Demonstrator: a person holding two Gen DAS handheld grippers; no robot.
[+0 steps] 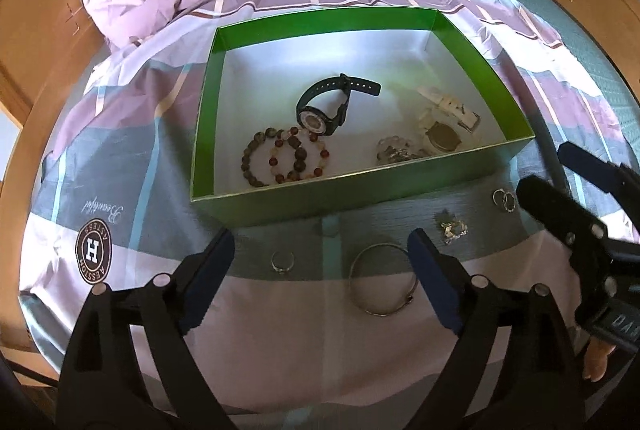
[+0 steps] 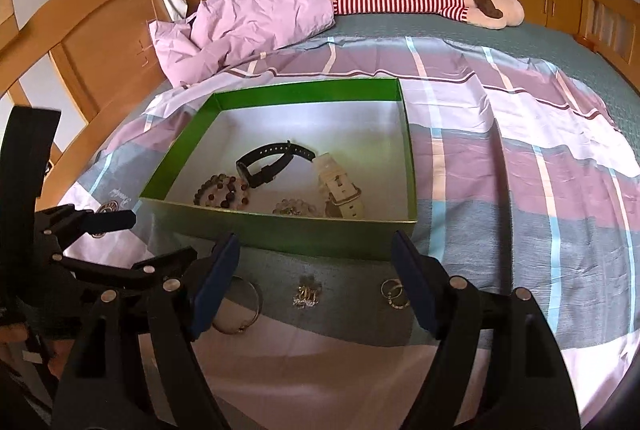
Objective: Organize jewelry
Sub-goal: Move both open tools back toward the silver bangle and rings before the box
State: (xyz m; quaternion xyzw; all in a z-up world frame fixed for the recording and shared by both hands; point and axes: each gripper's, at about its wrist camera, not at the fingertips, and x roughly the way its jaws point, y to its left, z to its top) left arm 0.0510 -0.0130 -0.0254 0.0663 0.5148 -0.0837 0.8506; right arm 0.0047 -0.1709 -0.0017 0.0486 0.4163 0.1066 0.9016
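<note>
Picking up the remaining loose pieces calls for working from the striped bedspread toward the green box, which already holds two watches and several beaded bracelets. Both grippers stand wide open and hold nothing. The left gripper hovers over the silver bangle, with the single ring between its fingers; the right gripper brackets the sparkly brooch and the pair of rings. For a clean grasp, each gripper should likely descend squarely over one piece, close on metal rather than cloth, and lift clear of the box wall before release. The left wrist view shows the single ring and the whole bangle; in the right wrist view the ring cannot be seen and a finger partly covers the bangle.
</note>
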